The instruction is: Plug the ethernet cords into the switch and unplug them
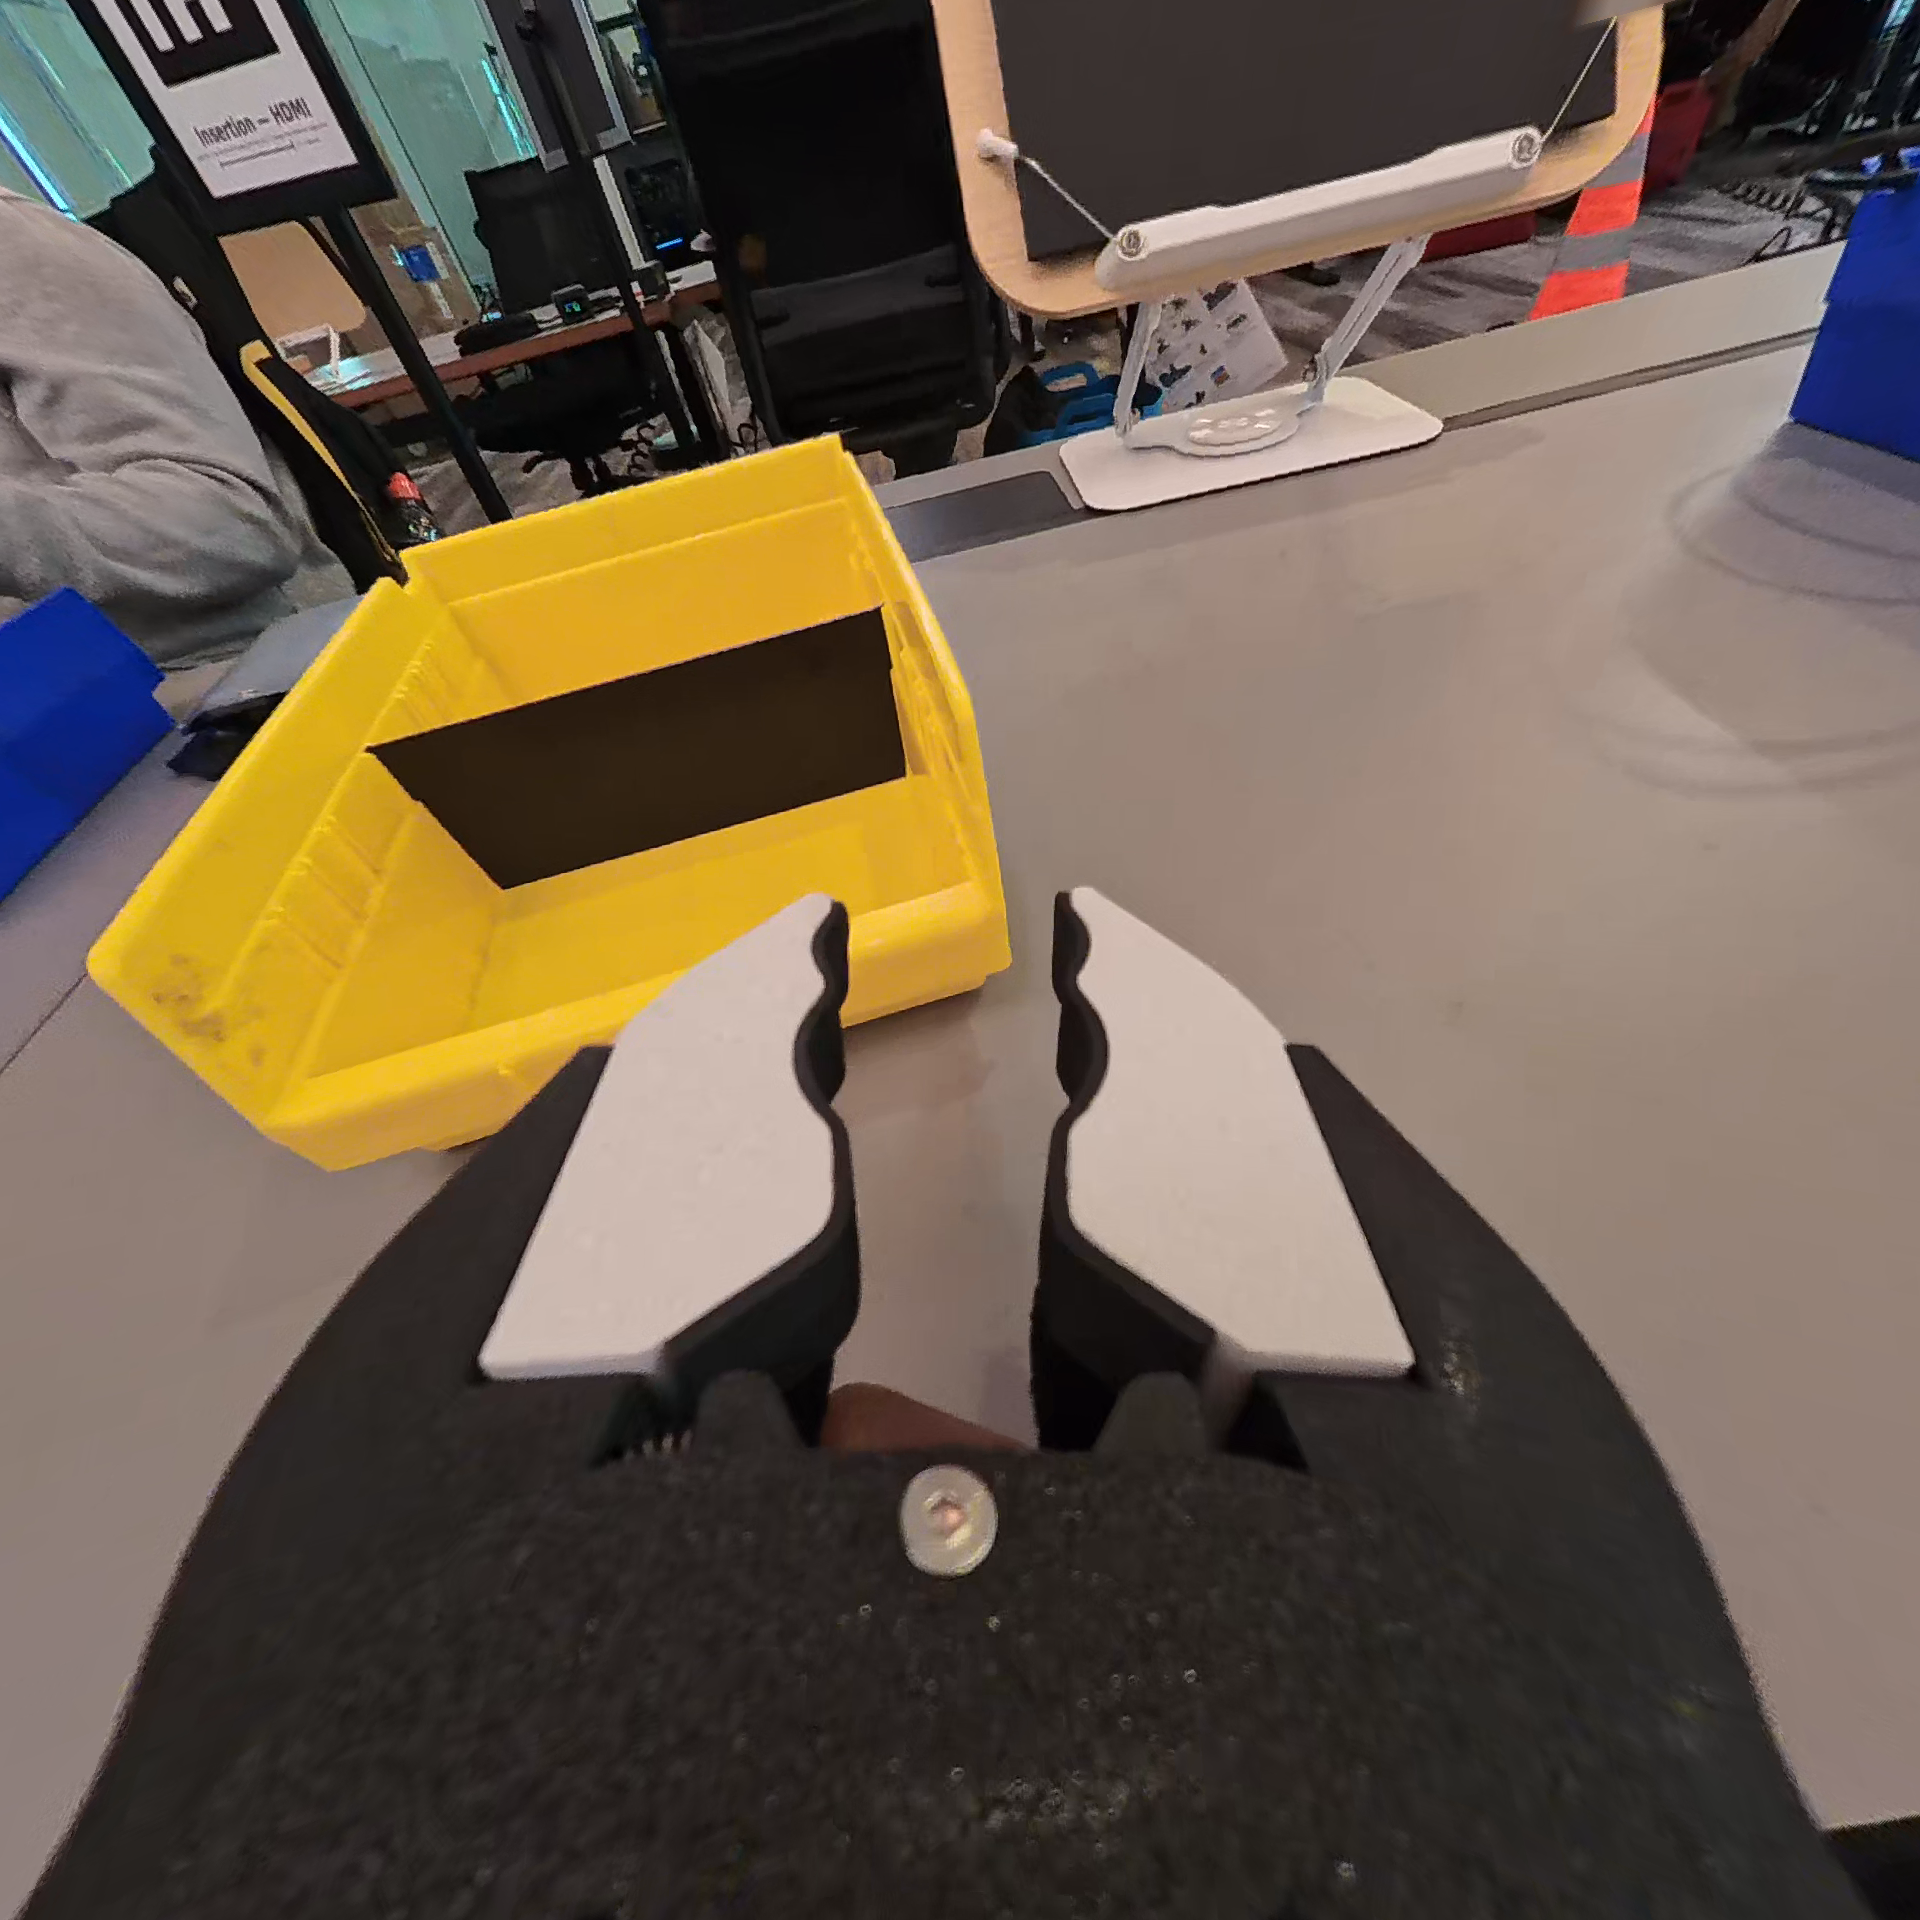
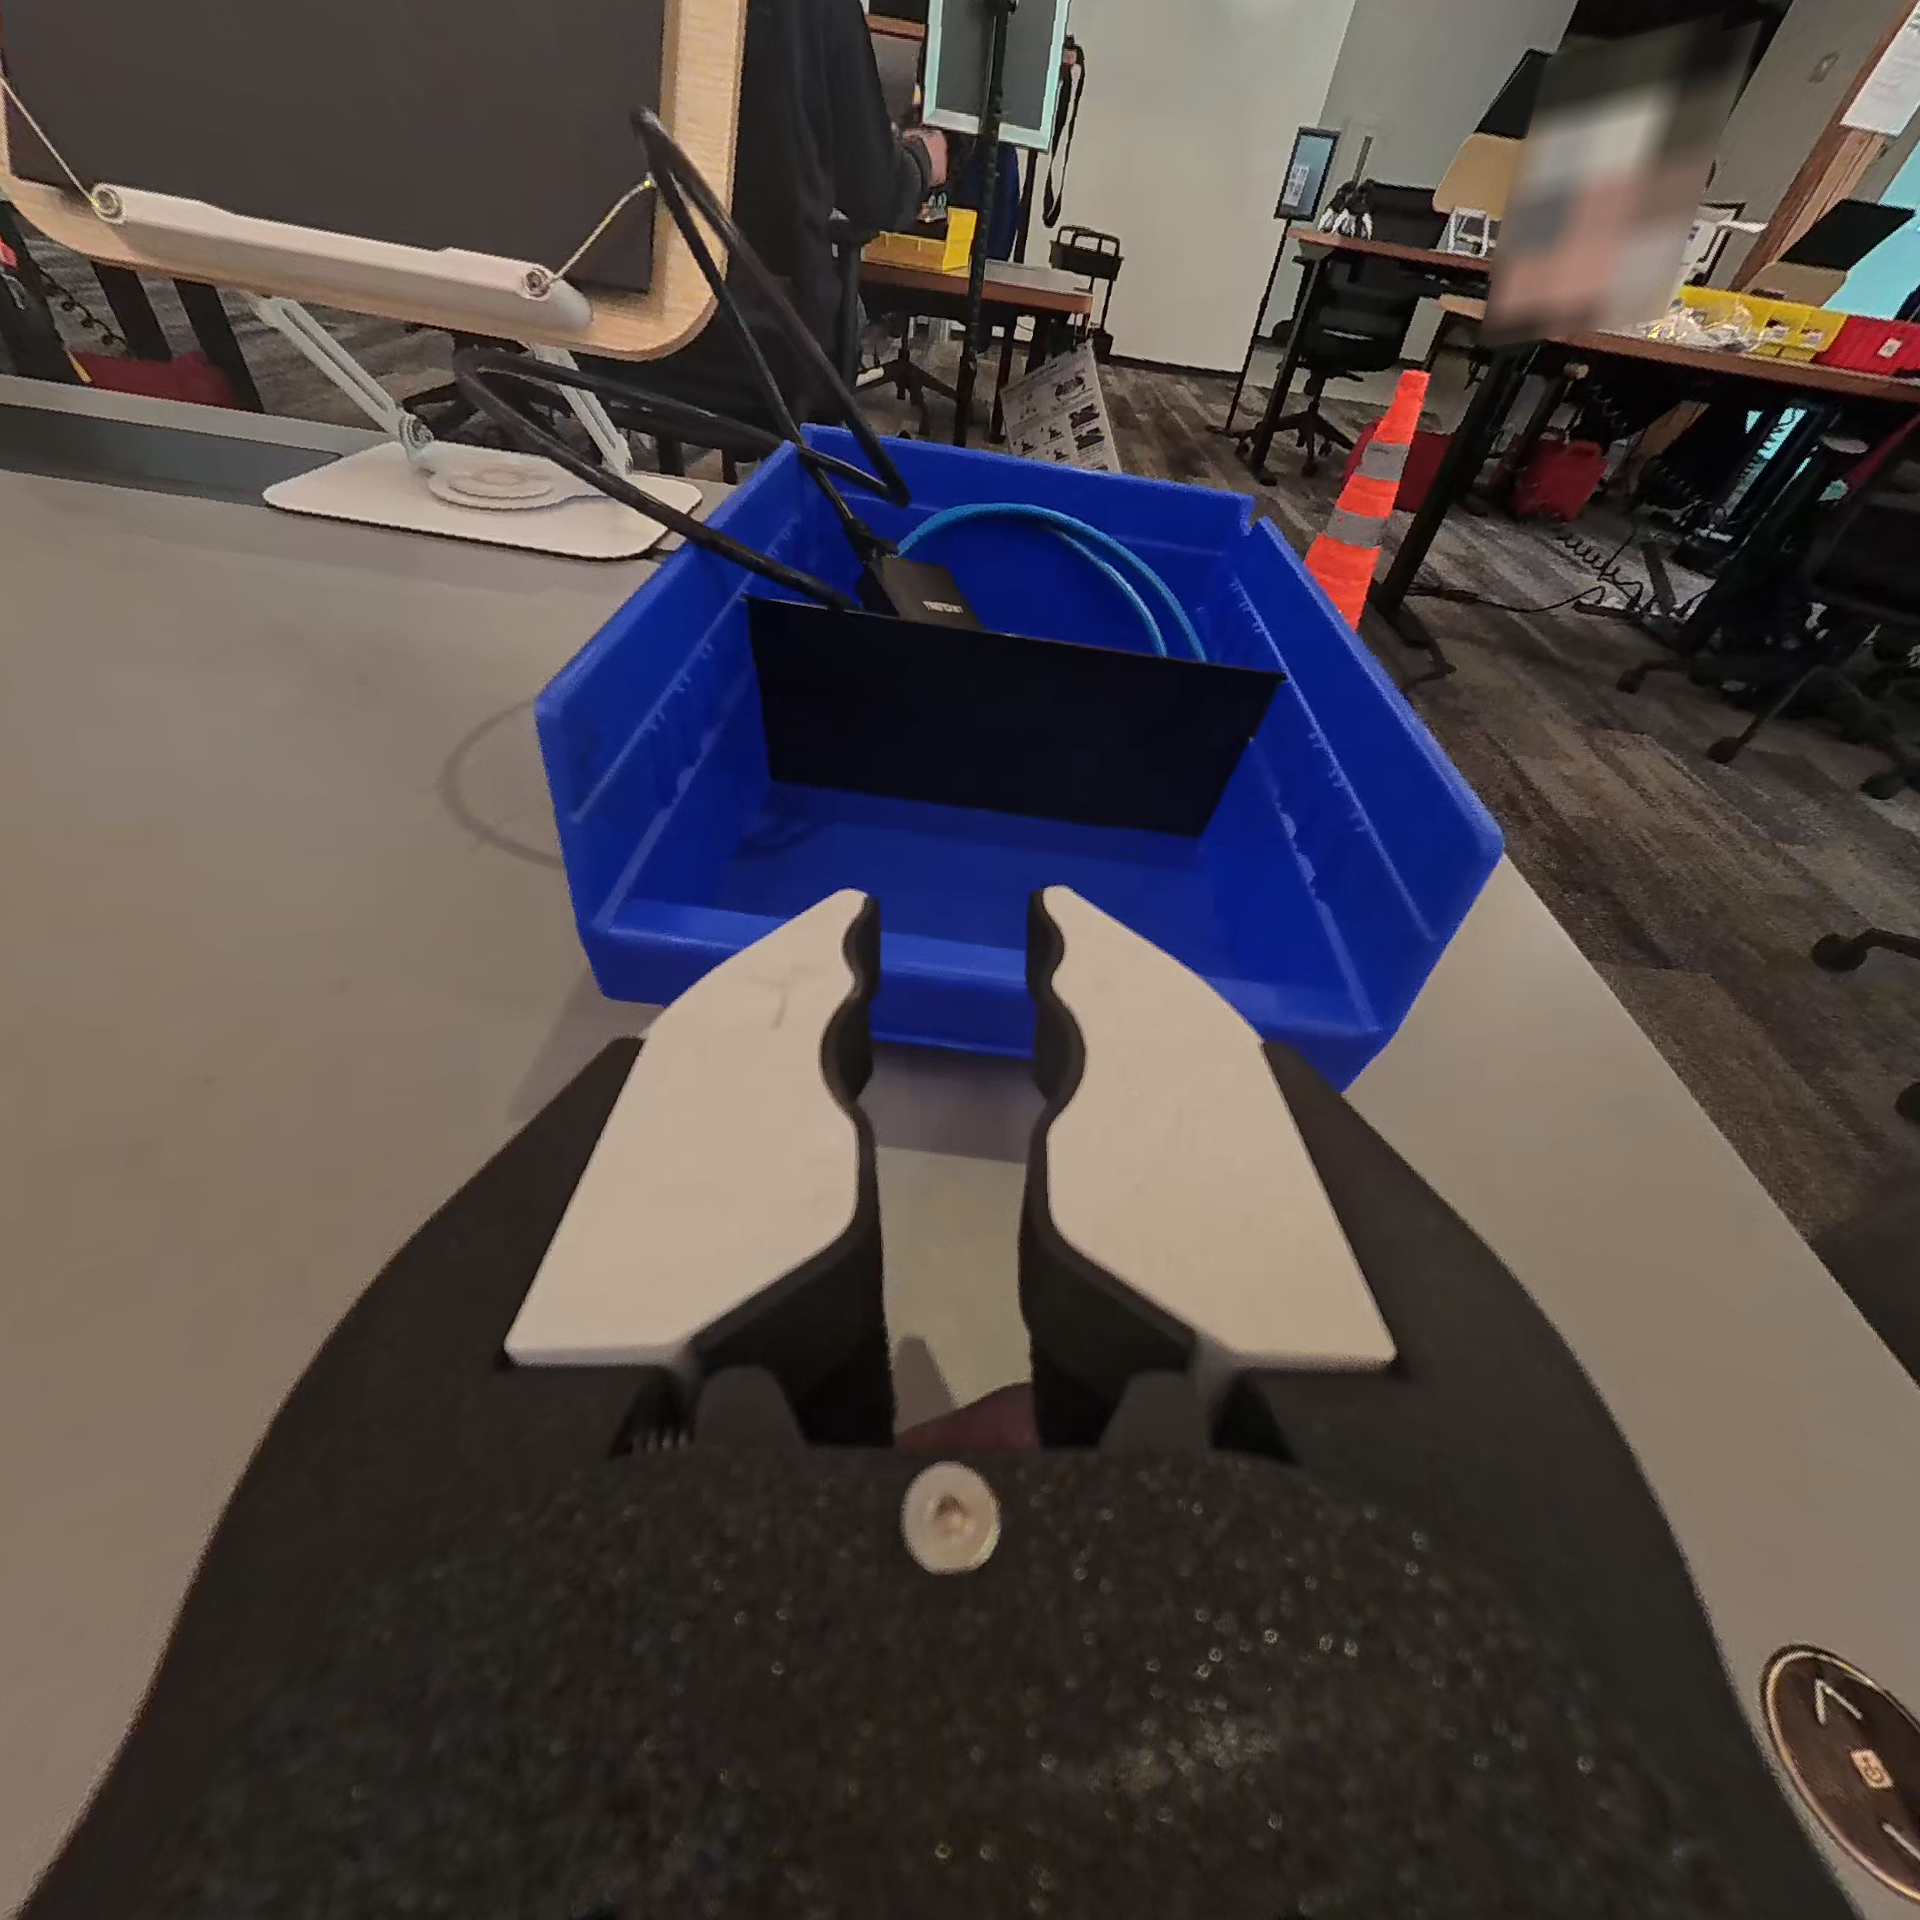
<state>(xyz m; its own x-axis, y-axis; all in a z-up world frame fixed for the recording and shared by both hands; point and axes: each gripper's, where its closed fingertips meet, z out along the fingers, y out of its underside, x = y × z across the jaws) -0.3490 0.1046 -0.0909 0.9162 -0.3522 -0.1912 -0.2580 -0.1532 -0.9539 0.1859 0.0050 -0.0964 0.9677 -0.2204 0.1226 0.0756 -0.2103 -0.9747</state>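
Grippers parted and empty above the table [image 1: 1455, 831].
Left gripper [image 1: 951, 914] beside yellow bin [image 1: 312, 935]; right gripper [image 2: 951, 914] at blue bin [image 2: 665, 727] holding switch [image 2: 935, 597] and cords [image 2: 1132, 582].

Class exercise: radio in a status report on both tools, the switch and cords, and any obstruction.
Left tool open, empty, beside yellow bin. Right tool open, empty, facing blue bin. Switch, blue cord, black cords behind dark divider.

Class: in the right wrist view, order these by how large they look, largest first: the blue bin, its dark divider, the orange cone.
1. blue bin
2. dark divider
3. orange cone, though it stands farther off, so its true size is unsure.
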